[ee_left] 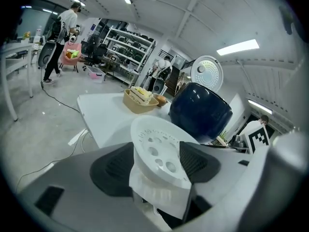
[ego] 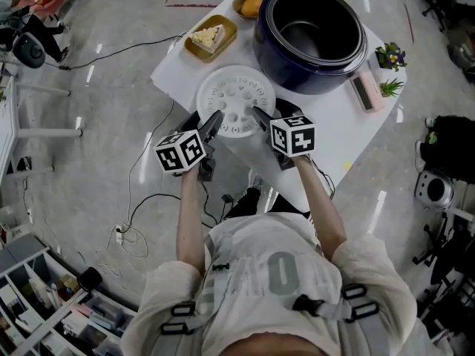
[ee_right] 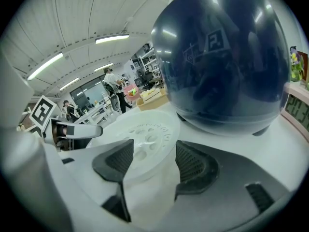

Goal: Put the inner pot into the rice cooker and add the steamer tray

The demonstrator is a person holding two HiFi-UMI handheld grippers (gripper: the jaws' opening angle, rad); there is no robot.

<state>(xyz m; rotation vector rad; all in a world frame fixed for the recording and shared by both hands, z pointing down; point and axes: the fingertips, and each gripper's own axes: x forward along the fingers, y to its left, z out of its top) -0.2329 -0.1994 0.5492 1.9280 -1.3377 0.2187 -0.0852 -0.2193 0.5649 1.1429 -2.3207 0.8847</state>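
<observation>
Steamer tray (ego: 234,101) sits on the white table (ego: 326,117) beside the rice cooker (ego: 297,76); your left gripper (ego: 216,118) and right gripper (ego: 257,113) each clamp its near rim, jaws part-closed.

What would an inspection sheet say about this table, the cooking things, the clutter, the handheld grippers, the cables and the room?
Surface: white table.
Job's things: navy rice cooker open, inner pot seemingly inside; steamer tray on table.
Clutter: cake dish, bowl with orange, two small plants, clock.
Grippers: left gripper fingers closed on tray rim; right gripper straddles rim, grip unclear.
Cables: cables loose on floor.
Surroundings: shelving, people, chairs.
</observation>
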